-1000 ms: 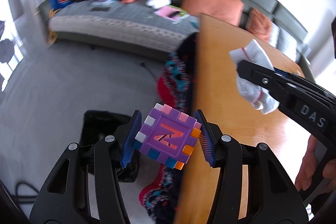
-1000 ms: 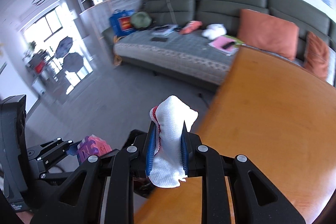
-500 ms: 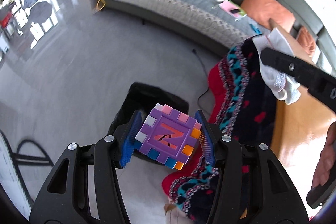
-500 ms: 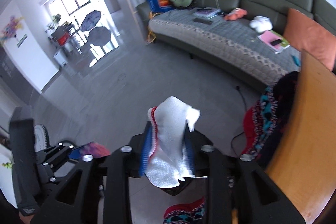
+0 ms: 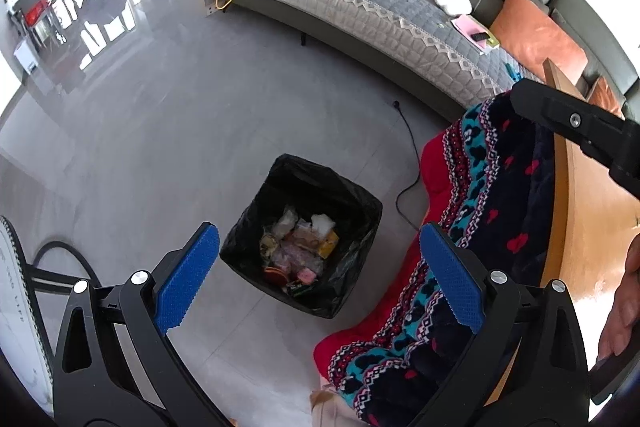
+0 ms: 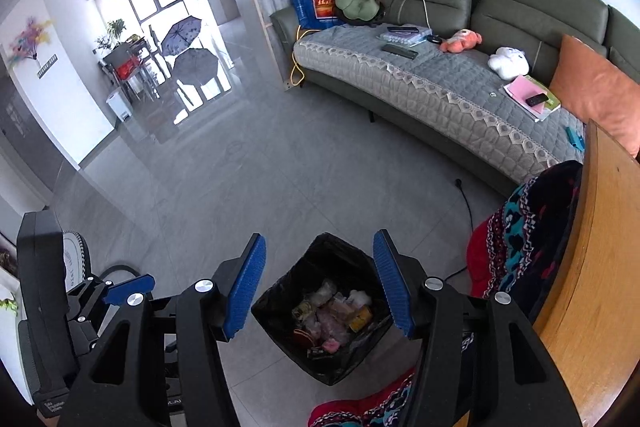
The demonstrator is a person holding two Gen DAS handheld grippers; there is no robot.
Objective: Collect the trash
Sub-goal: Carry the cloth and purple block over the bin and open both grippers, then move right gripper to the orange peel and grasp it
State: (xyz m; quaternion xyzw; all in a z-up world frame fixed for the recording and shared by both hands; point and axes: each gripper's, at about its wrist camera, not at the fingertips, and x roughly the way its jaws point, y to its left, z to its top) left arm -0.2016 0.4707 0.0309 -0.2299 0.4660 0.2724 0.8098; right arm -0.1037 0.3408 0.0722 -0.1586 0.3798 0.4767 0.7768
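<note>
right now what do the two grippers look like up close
Both match: the left gripper and right gripper have glossy black plastic frames with triangular cut-outs, silver screw heads at the joints, and flat fingers faced with ribbed bright blue pads. No cables or sleeves show.

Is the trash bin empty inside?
No, the trash bin with its black bag already holds a pile of wrappers and scraps at the bottom.

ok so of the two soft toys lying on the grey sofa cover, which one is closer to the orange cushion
The white plush toy. It lies beside the pink papers, towards the orange cushion; the pink-orange plush toy lies further along, nearer the blue bag.
</note>
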